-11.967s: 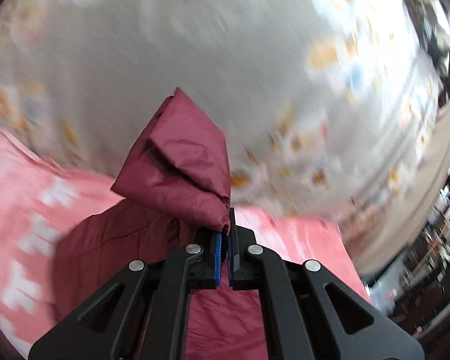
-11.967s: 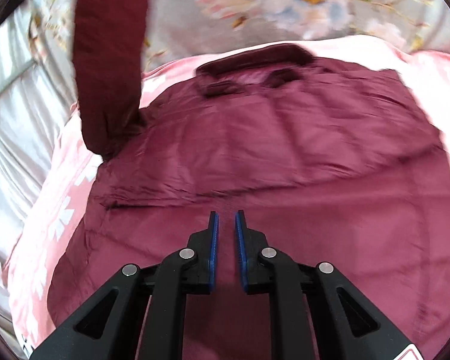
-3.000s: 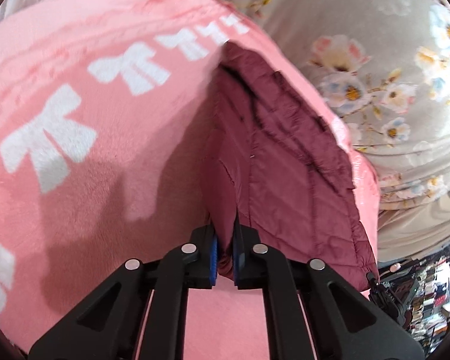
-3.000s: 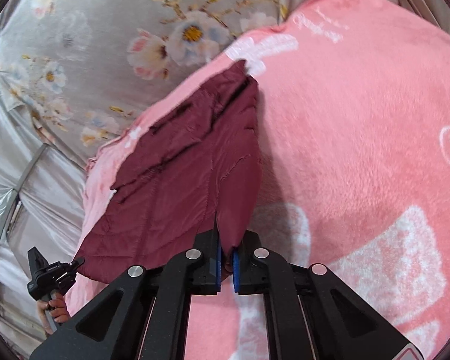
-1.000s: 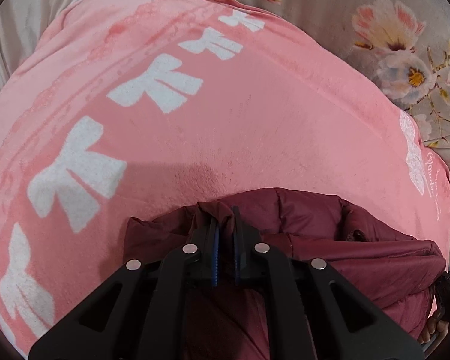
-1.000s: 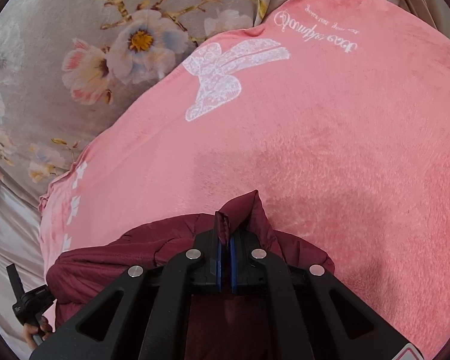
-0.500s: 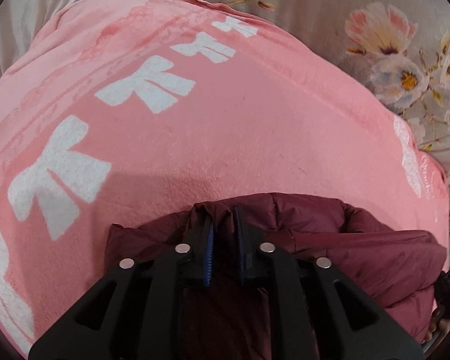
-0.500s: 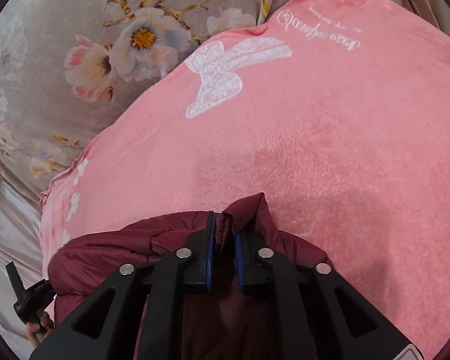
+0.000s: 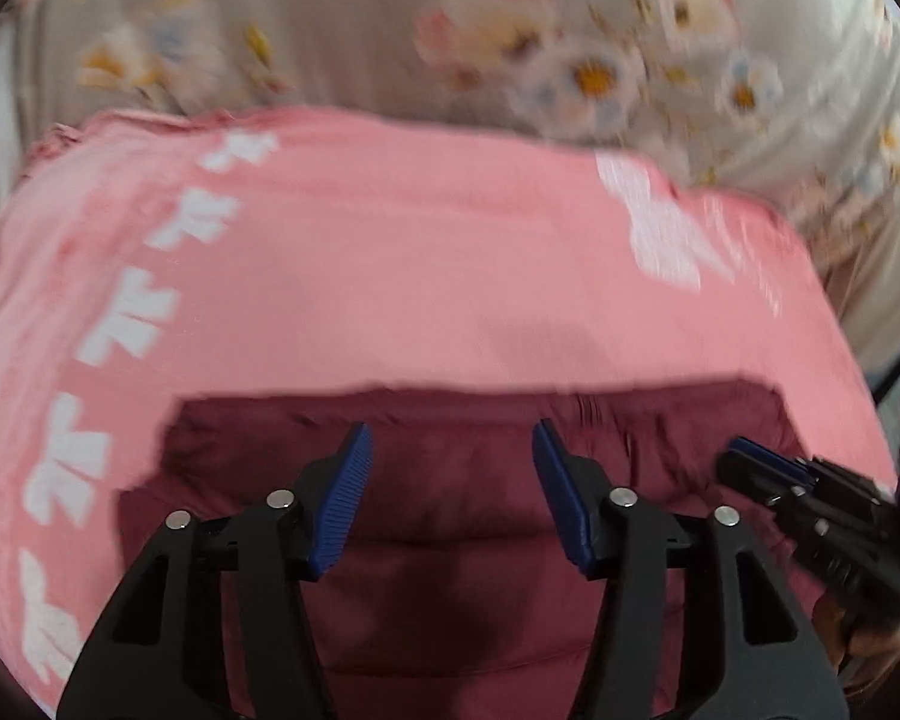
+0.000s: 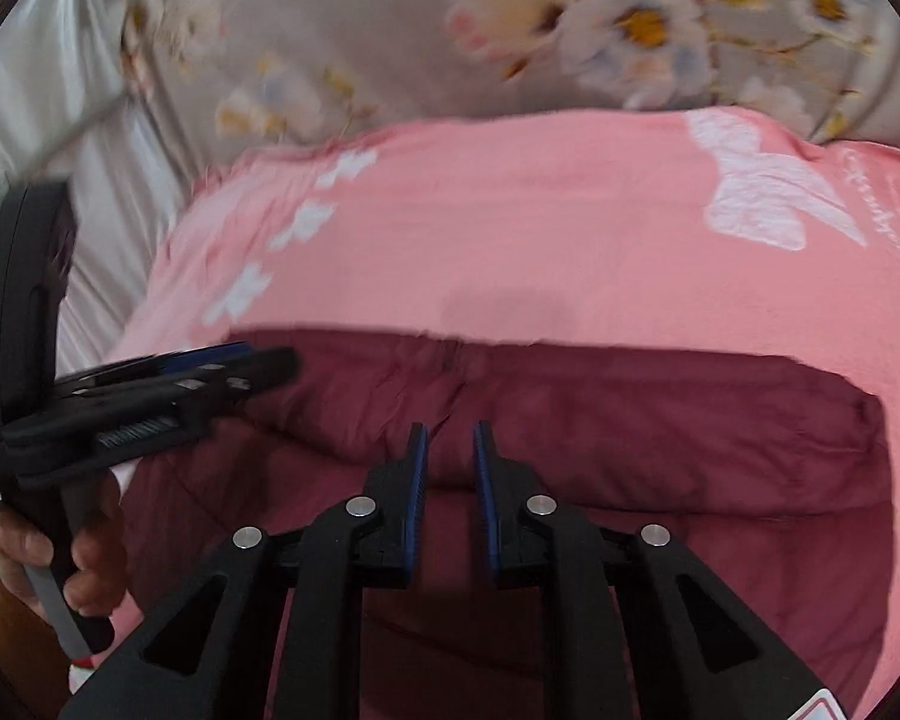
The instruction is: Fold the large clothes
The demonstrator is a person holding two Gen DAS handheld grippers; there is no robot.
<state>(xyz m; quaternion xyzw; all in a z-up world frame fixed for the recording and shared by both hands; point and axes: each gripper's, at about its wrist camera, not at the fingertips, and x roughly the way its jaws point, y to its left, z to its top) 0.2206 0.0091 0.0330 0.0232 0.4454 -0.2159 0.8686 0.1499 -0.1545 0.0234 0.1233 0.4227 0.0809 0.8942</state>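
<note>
A dark red padded jacket [image 9: 450,510] lies folded on a pink blanket [image 9: 390,276]; its folded edge runs across the view. It also shows in the right wrist view [image 10: 630,414]. My left gripper [image 9: 450,468] is wide open and empty above the jacket. My right gripper [image 10: 450,444] is open a little and empty above the jacket's fold. The right gripper also shows at the right edge of the left wrist view [image 9: 810,498]. The left gripper shows at the left of the right wrist view [image 10: 222,372], held in a hand.
The pink blanket [image 10: 540,240] has white bow prints and covers a bed. A grey floral sheet [image 9: 510,30] lies beyond it. Grey satin fabric [image 10: 48,138] is at the far left.
Both grippers have let go of the jacket edge, opened and drawn back. The jacket now lies folded flat on the blanket.
</note>
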